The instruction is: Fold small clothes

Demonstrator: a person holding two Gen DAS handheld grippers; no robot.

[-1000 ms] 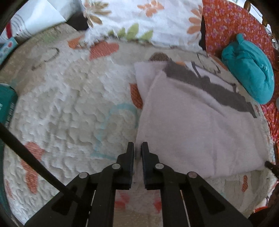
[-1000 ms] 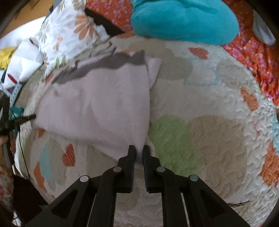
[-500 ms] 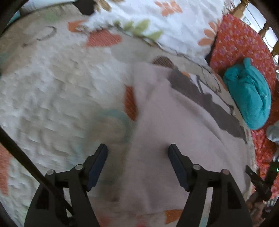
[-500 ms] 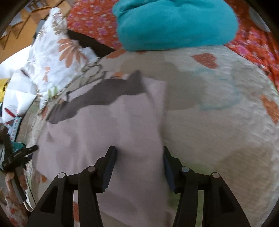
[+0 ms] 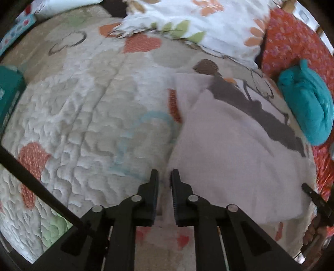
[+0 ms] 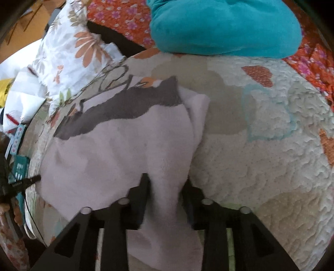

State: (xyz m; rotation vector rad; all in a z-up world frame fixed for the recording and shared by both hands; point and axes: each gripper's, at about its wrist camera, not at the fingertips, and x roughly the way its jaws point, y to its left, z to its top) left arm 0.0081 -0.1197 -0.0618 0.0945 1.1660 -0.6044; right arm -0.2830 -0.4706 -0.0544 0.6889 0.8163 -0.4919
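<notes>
Left gripper [image 5: 165, 177], jaws nearly shut at the near left corner of the pale pink garment [image 5: 229, 162] on the quilt [image 5: 83, 125], right gripper [image 6: 166, 183] parted astride its near right corner: both corners are best pinched squarely before the lift.

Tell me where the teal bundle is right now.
The teal bundle lies at the far edge of the quilt against the orange floral fabric, beyond the pale garment; in the left wrist view it is far right.
</notes>
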